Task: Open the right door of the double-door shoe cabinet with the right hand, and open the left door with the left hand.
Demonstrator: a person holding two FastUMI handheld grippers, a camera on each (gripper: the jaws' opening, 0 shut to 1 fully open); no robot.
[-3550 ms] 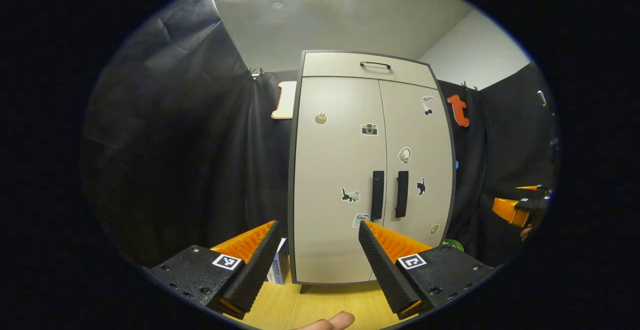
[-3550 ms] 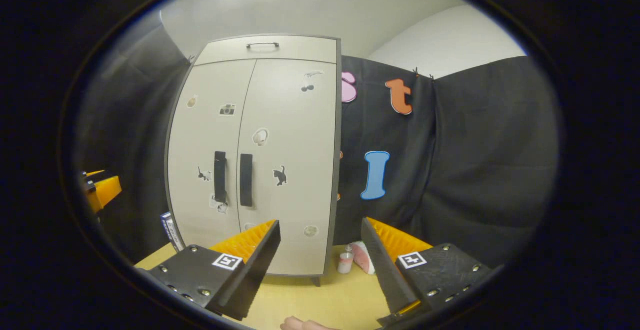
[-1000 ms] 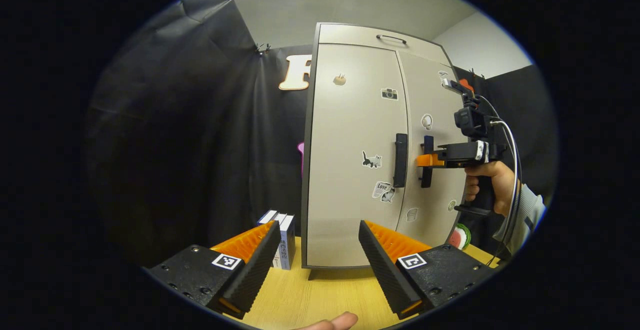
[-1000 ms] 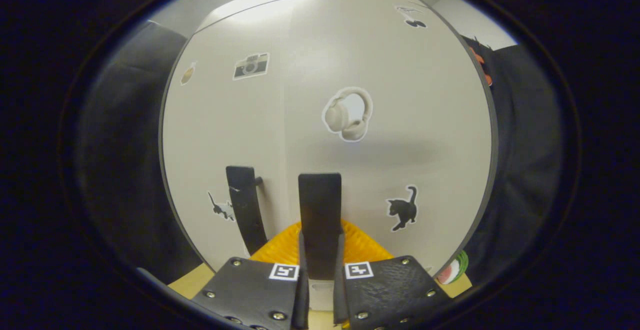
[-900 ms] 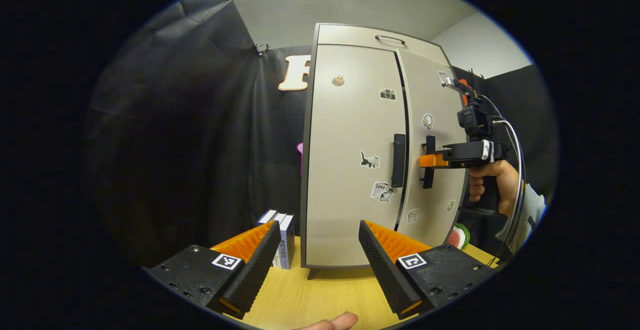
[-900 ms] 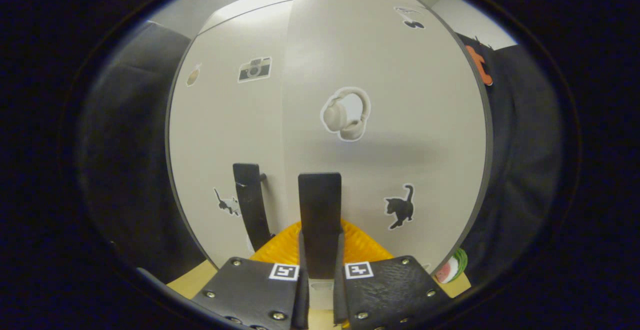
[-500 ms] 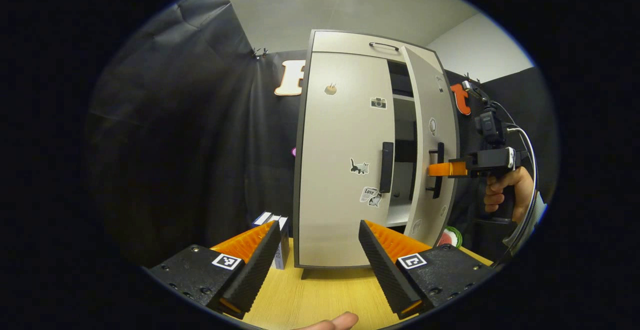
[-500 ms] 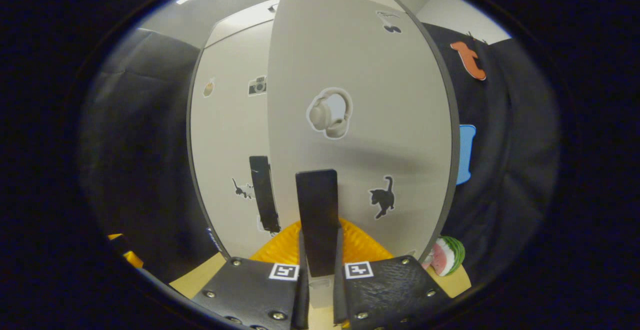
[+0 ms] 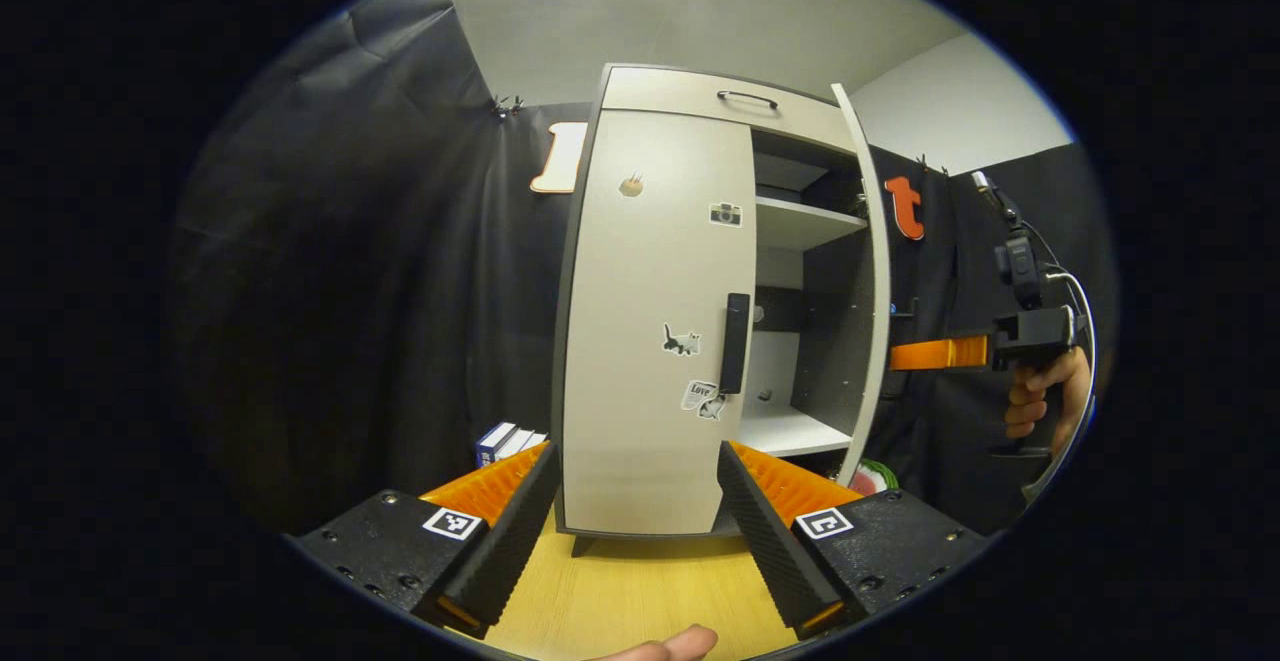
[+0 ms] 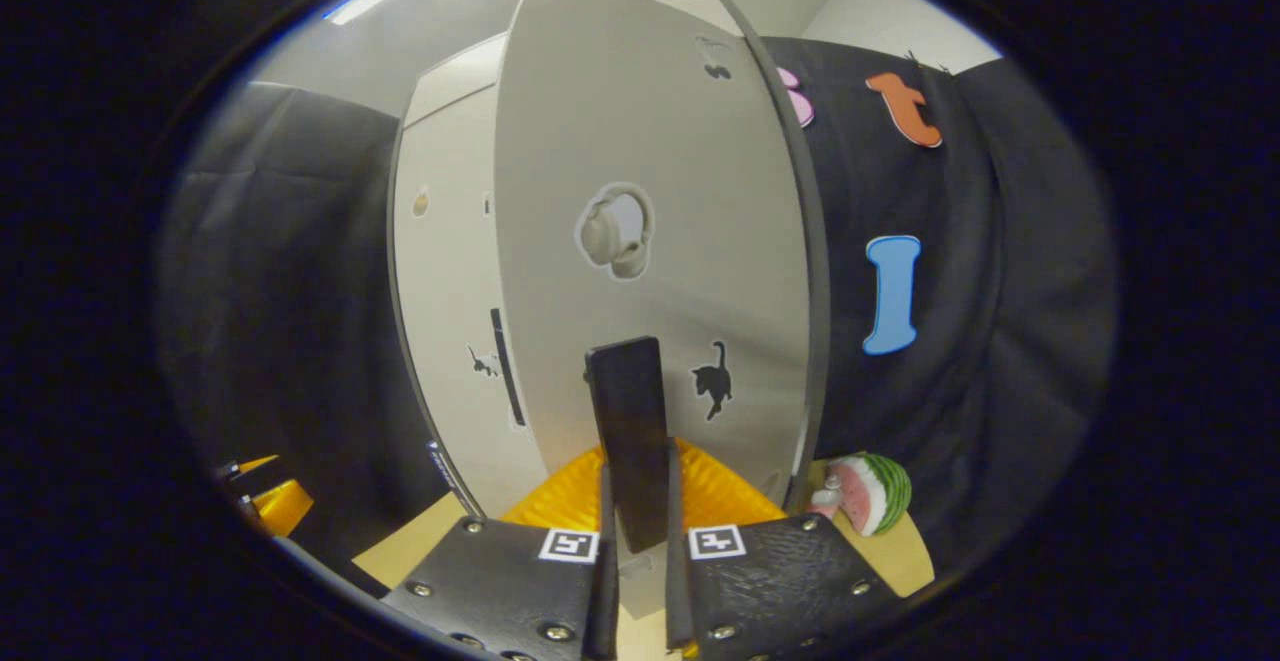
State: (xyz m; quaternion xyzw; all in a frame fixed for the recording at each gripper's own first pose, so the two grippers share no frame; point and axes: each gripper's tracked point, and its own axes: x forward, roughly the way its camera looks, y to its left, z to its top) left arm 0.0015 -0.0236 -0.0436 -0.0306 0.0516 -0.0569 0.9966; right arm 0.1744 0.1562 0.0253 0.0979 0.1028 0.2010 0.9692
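The beige shoe cabinet (image 9: 680,101) stands on a wooden table. Its right door (image 10: 650,241) is swung well out, edge-on in the left gripper view (image 9: 870,271), baring shelves (image 9: 805,221) inside. My right gripper (image 10: 637,511) is shut on that door's black vertical handle (image 10: 626,421); from the left gripper view the right gripper (image 9: 900,354) reaches in from a hand (image 9: 1040,396) at the far right. The left door (image 9: 650,321) stays closed, its black handle (image 9: 736,343) untouched. My left gripper (image 9: 637,501) hangs open, well short of the cabinet, below that door.
Books (image 9: 505,438) stand left of the cabinet. A watermelon-slice toy (image 10: 870,491) and a small bottle (image 10: 825,493) lie at the cabinet's right foot, near the open door. The wooden table (image 9: 640,591) stretches in front. Black cloth walls close in on both sides.
The right gripper closed on the right door's handle and pulled; the door went from a crack to wide open. The left gripper stayed open and drifted slightly.
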